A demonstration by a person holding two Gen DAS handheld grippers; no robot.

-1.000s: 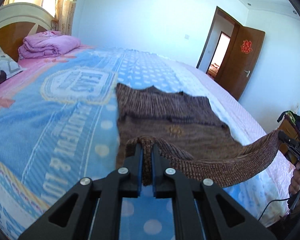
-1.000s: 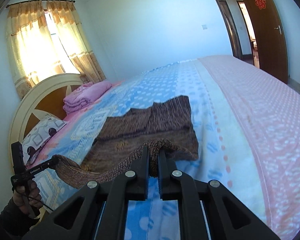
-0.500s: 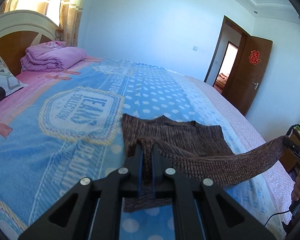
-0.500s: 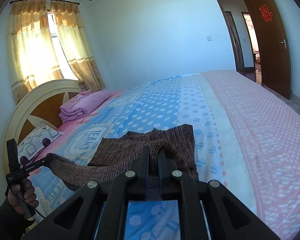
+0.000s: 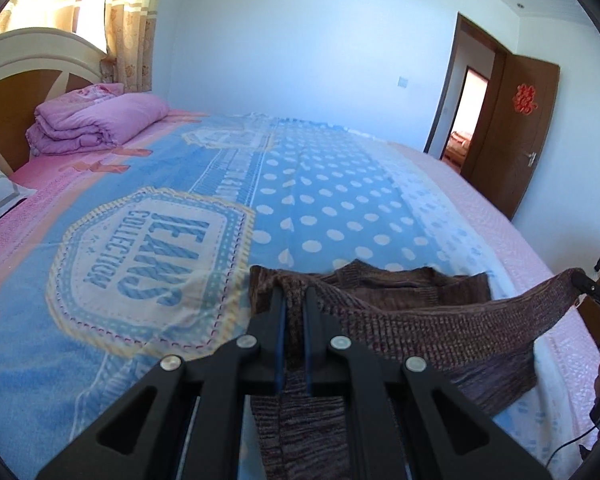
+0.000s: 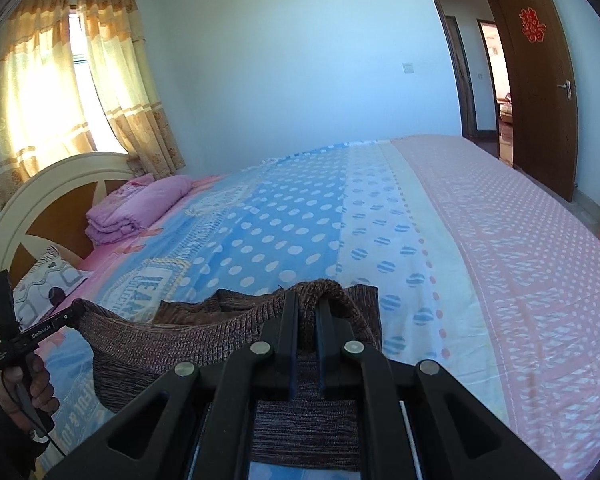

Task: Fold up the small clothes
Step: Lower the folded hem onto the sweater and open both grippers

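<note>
Bedroom: a bed [image 5: 332, 208] under a blue dotted blanket, headboard at 10 o'clock in both views, an open door [image 6: 540, 80] at 2 o'clock. One brown knit garment [image 5: 412, 320] lies across the near edge of the bed, its far part flat on the blanket, its near hem lifted.

Left gripper [image 5: 294, 304]: jaws clamped on one corner of the hem. Right gripper [image 6: 306, 312]: jaws clamped on the other corner; knit bulges above both pairs of fingers. Between the two corners the hem hangs in a shallow sag.

The step in hand appears to be carrying the hem over the flat part to make the fold. You should keep both corners level and equally far forward, hold the hem just taut so the sag does not drag, and lay the corners onto the far edge at 12 o'clock before letting go. A slack or skewed hem would likely leave a crooked crease.

Count: one garment, two grippers, one folded pink quilt [image 5: 96, 124], one pillow [image 6: 48, 284] in part, one door.
</note>
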